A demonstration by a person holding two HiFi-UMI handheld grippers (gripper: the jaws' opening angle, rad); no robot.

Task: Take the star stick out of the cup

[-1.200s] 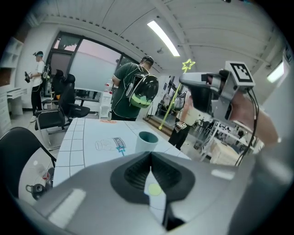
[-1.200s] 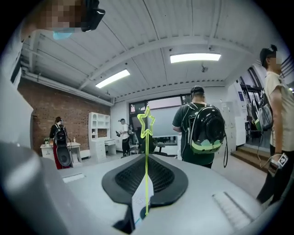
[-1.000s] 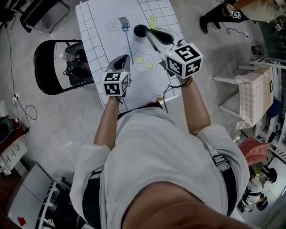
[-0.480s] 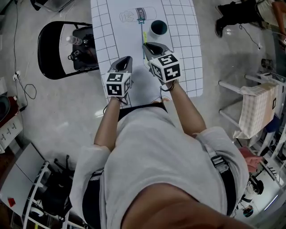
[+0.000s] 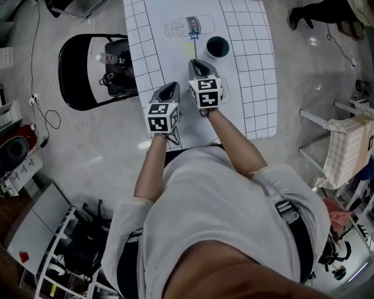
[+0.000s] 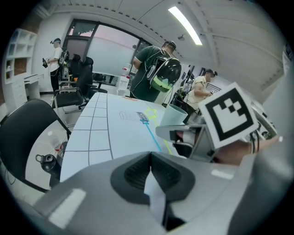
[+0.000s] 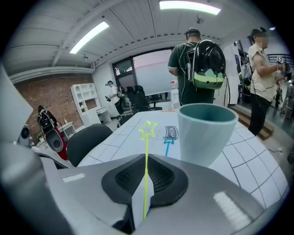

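Cup (image 5: pixel 217 46) on table (image 5: pixel 257 87), star stick (image 7: pixel 146 160) seemingly just left of it, chair (image 5: pixel 79 73) farther left

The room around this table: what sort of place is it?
Probably a shared office or lab workspace: black office chairs by a big window, white shelves against a brick wall, and long strip ceiling lights overhead.

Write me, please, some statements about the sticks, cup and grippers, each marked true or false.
1. The right gripper grips the yellow star stick. True; its jaws have just been opening slightly, with the stick between them.
2. The yellow star stick stands in the teal cup. False: it is outside, beside the teal cup.
3. The left gripper is shut and empty. True.
4. The left gripper holds the blue star stick. False: the blue star stick lies on the table.
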